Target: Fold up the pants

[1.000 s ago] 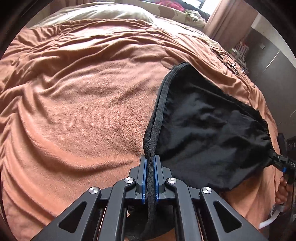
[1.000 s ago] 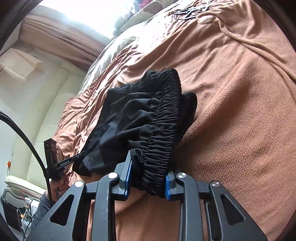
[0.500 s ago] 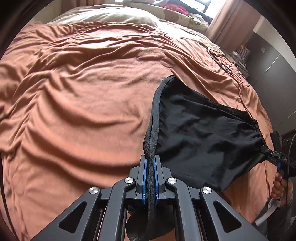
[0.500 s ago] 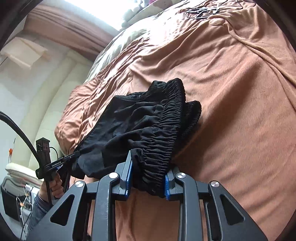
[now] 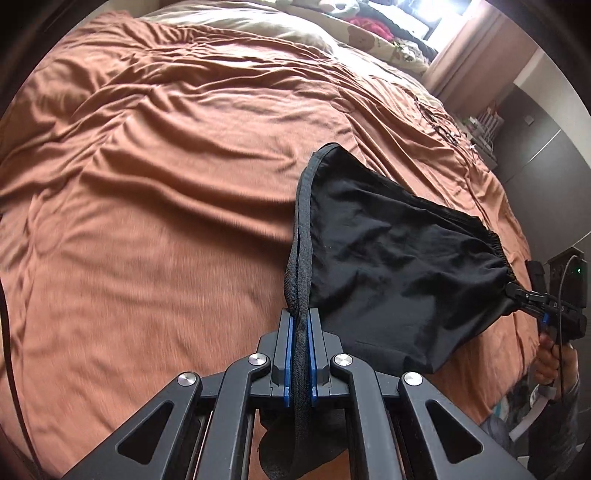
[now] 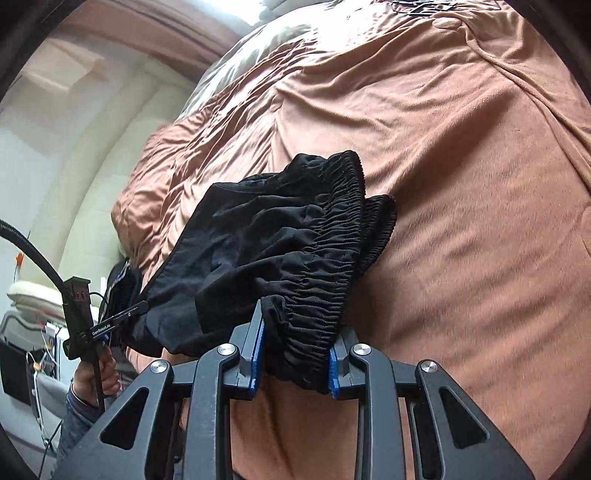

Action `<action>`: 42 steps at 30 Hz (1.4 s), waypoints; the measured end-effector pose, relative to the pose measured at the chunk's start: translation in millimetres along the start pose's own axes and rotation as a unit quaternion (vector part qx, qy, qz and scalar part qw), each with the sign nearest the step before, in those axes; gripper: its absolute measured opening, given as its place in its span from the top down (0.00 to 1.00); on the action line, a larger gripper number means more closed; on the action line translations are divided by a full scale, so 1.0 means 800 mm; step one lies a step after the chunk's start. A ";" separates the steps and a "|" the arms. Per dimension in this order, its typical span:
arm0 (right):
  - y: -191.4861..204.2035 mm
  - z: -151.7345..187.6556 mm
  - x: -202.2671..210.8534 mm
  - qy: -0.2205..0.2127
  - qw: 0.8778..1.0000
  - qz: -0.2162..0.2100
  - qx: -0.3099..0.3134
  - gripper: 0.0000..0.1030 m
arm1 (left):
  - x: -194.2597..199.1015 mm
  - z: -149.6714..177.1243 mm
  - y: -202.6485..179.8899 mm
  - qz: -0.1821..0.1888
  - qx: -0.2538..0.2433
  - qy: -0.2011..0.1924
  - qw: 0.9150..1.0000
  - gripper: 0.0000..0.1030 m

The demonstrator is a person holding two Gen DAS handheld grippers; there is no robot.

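Observation:
Black pants (image 5: 388, 266) hang stretched between both grippers, just above a brown bedspread (image 5: 166, 206). My left gripper (image 5: 300, 321) is shut on a thin hem edge of the pants, which runs up from the pads. In the right wrist view, my right gripper (image 6: 295, 345) is shut on the bunched elastic waistband (image 6: 325, 266). From the left wrist view, the right gripper (image 5: 517, 293) shows at the far right, gripping the gathered waistband, with a hand (image 5: 554, 365) below it. The left gripper (image 6: 138, 306) appears at the left of the right wrist view, pinching the cloth's far corner.
The brown bedspread (image 6: 480, 184) covers a wide bed. Pillows and bedding (image 5: 369, 33) lie at its far end. A dark cabinet (image 5: 546, 155) stands beyond the bed's right side. A cream padded wall (image 6: 92, 166) and a black cable (image 6: 33, 251) lie left in the right wrist view.
The pants have been drawn across the bed and lifted a little, spreading wider between the grippers. Both grips are unchanged.

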State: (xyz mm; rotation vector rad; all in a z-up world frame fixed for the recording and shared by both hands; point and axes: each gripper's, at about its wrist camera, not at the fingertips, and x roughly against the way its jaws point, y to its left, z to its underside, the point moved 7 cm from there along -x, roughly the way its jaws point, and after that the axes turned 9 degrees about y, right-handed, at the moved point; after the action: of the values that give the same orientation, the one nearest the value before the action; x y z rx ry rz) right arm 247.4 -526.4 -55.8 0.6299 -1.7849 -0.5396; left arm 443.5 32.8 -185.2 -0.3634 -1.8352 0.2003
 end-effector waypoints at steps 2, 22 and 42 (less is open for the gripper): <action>0.003 0.001 0.003 0.006 1.000 0.001 0.005 0.77 | 0.003 0.011 0.000 0.004 0.005 -0.001 1.000 0.93; 0.035 0.010 0.021 0.052 0.995 0.050 0.070 0.77 | 0.016 0.116 -0.009 0.056 0.084 -0.004 0.995 0.93; 0.044 0.033 0.076 0.008 0.985 0.158 0.074 0.49 | 0.030 0.138 0.012 0.034 0.104 -0.006 0.994 0.61</action>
State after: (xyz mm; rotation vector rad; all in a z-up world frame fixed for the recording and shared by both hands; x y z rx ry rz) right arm 202.2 -538.5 2.9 0.4362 -1.8761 -0.1871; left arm 333.5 55.4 -198.9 -0.2798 -1.7950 0.4375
